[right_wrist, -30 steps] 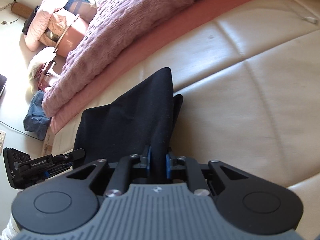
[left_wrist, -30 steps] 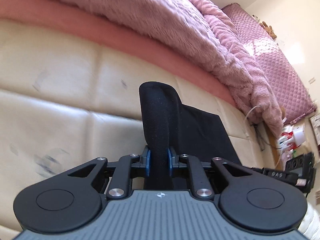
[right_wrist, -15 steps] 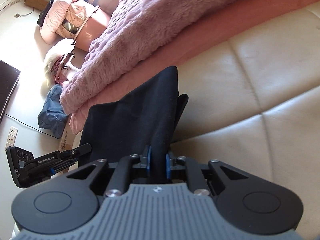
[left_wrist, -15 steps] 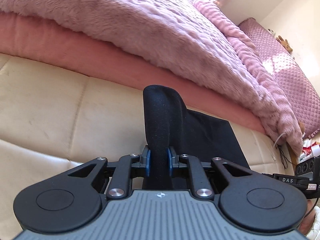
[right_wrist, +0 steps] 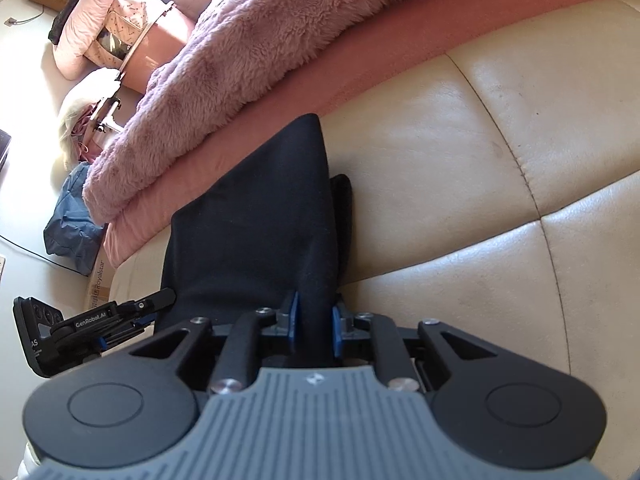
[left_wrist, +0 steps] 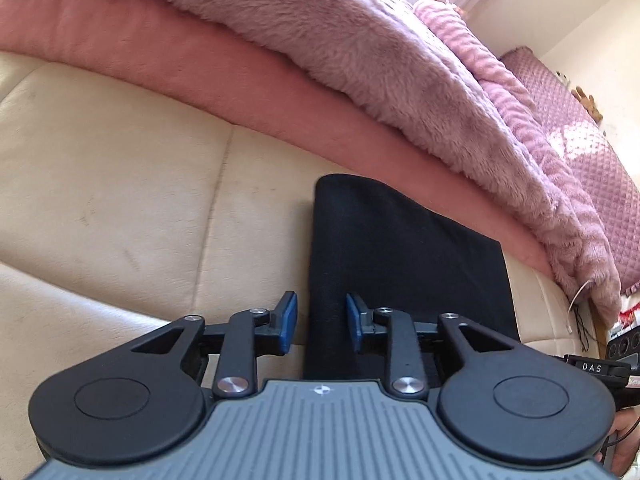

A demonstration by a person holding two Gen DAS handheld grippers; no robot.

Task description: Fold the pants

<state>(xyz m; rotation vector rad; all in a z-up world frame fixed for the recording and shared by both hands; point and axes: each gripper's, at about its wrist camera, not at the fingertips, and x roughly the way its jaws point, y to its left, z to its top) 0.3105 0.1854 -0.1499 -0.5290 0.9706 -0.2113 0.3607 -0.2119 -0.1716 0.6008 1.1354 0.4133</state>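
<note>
The black pants (left_wrist: 400, 256) lie folded flat on the cream leather surface (left_wrist: 120, 200), their far edge against the pink mattress side. My left gripper (left_wrist: 321, 322) is open, its blue pads apart on either side of the near left edge of the pants. In the right wrist view the pants (right_wrist: 256, 224) rise as a pinched fold. My right gripper (right_wrist: 313, 326) is shut on this right edge of the pants. The left gripper also shows in the right wrist view (right_wrist: 92, 320), at the left.
A fluffy pink blanket (left_wrist: 360, 48) hangs over a pink mattress (left_wrist: 200, 64) behind the pants. A quilted pink cover (left_wrist: 580, 136) lies at the far right. A blue cloth heap (right_wrist: 72, 224) and pink cushions (right_wrist: 120, 20) sit on the floor at the left.
My left gripper has opened and let go of the pants, which now lie flat. Both grippers moved toward the mattress with the fold. The right gripper still grips.
</note>
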